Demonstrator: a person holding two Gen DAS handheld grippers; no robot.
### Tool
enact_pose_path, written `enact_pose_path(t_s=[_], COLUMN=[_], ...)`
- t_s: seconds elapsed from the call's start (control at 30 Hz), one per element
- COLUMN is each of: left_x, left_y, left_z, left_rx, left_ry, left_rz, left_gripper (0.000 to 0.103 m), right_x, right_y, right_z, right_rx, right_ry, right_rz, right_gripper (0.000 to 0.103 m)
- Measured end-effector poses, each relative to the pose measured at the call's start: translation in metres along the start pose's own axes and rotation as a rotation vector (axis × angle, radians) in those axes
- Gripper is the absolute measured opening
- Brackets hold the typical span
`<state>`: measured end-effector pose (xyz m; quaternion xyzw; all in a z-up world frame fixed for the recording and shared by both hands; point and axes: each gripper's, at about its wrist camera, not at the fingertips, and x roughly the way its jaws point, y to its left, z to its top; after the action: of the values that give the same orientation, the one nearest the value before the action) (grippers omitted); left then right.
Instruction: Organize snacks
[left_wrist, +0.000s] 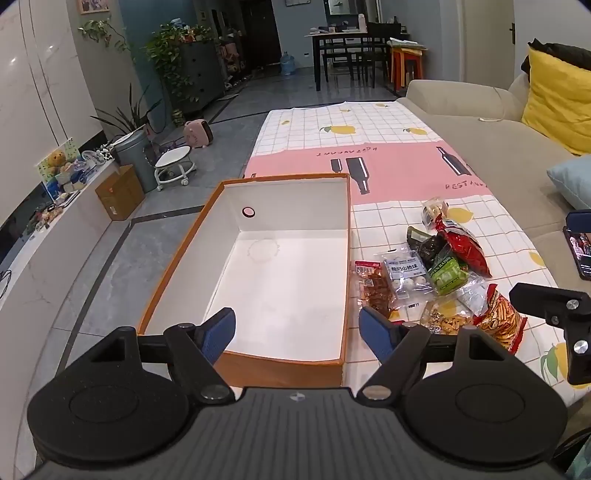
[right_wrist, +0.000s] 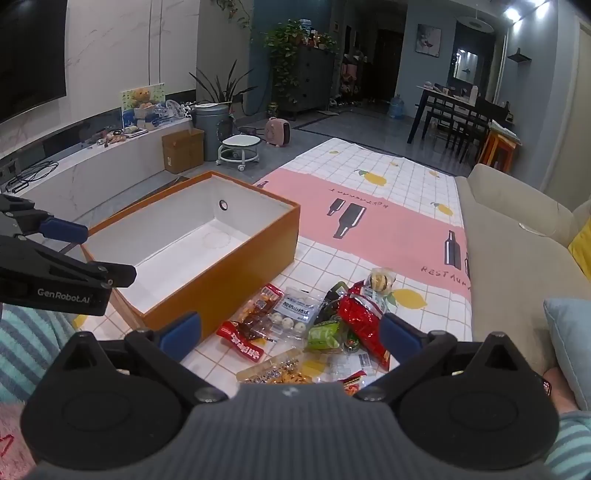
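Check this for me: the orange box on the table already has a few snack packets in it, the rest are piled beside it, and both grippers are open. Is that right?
Not quite. The orange box has no snack packets in it: the left wrist view shows only its bare white floor. The rest stands: the snack packets lie piled beside it, and the left gripper and right gripper are both open.

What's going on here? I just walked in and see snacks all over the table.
A person holds a gripper in each hand over the table. Both the left gripper and right gripper are open and empty. The orange box holds no snacks, and the snack packets lie piled beside it.
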<state>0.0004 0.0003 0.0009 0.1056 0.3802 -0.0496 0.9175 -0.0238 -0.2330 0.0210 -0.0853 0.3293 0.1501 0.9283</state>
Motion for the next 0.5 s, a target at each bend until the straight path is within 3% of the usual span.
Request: enact_pose_path(t_s=[0.5], left_x=[0.002], left_y=[0.002], left_z=[-0.004], left_rx=[-0.019], left_ry=[0.012], left_rz=[-0.018], left_gripper=[0.084], right_x=[-0.007], right_y=[0.005], right_z=[0.004], right_rx=[-0.026], right_ry=[-0.001], right_rz=[-0.010], right_gripper=[0.099])
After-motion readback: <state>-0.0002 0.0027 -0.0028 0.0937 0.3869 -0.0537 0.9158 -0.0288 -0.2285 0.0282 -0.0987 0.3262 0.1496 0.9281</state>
